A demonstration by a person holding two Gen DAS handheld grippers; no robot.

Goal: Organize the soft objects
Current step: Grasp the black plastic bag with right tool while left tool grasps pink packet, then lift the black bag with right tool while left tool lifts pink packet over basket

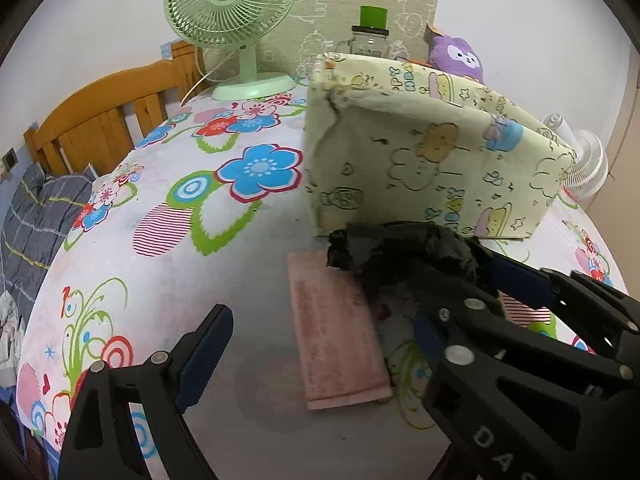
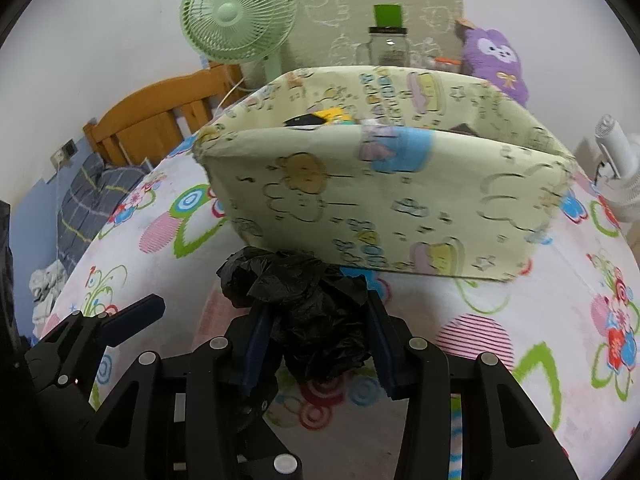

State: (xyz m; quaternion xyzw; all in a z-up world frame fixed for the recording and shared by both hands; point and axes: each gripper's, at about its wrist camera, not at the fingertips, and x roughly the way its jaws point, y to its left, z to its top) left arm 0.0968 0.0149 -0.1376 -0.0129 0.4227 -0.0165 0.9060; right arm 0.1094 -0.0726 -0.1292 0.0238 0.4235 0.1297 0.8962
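Note:
A crumpled black plastic bag [image 2: 312, 320] sits between the blue pads of my right gripper [image 2: 316, 328], which is shut on it just in front of the pale yellow cartoon-print box [image 2: 380, 200]. Some yellow and black items [image 2: 328, 118] show inside the box. In the left wrist view the same bag [image 1: 400, 256] hangs at the near wall of the box [image 1: 420, 152]. My left gripper [image 1: 320, 324] stands wide open above a folded pink cloth [image 1: 336, 344] that lies flat on the flowered tablecloth [image 1: 200, 200]. Its fingers do not touch the cloth.
Behind the box stand a green desk fan [image 1: 232, 12], a glass jar with a green lid [image 1: 370, 36] and a purple plush toy [image 1: 456, 56]. A white fan [image 1: 584, 160] is at the right edge. A wooden headboard [image 1: 100, 120] and grey bedding [image 1: 36, 216] lie left.

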